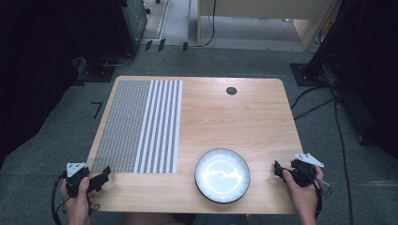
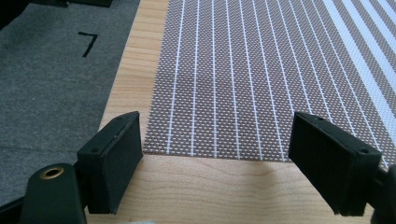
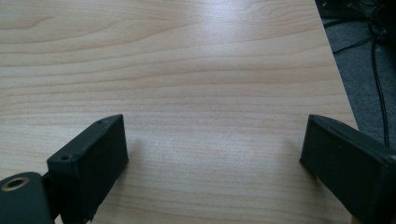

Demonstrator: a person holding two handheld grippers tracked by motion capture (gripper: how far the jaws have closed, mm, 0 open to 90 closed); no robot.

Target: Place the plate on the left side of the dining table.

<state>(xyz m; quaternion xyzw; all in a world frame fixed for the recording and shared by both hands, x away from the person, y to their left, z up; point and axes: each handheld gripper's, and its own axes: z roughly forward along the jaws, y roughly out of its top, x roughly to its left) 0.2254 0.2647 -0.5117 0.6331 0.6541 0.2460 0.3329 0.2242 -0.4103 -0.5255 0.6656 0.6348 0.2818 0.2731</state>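
Note:
A woven placemat [image 1: 137, 125] with brown and white stripes lies flat on the left half of the wooden table [image 1: 234, 117]. A round plate [image 1: 222, 175] with a dark rim and pale centre sits near the front edge, right of the mat. My left gripper [image 1: 104, 176] rests at the table's front left corner, open and empty, just short of the mat's near edge [image 2: 215, 154]. My right gripper [image 1: 278, 169] sits at the front right, right of the plate, open over bare wood [image 3: 210, 93] with nothing between its fingers.
A dark round grommet [image 1: 231, 91] is set into the table near its far edge. Grey carpet [image 1: 56, 136] surrounds the table, with cables [image 1: 340, 136] on the right and dark equipment stands [image 1: 103, 70] behind. A black mark [image 2: 88, 43] lies on the carpet to the left.

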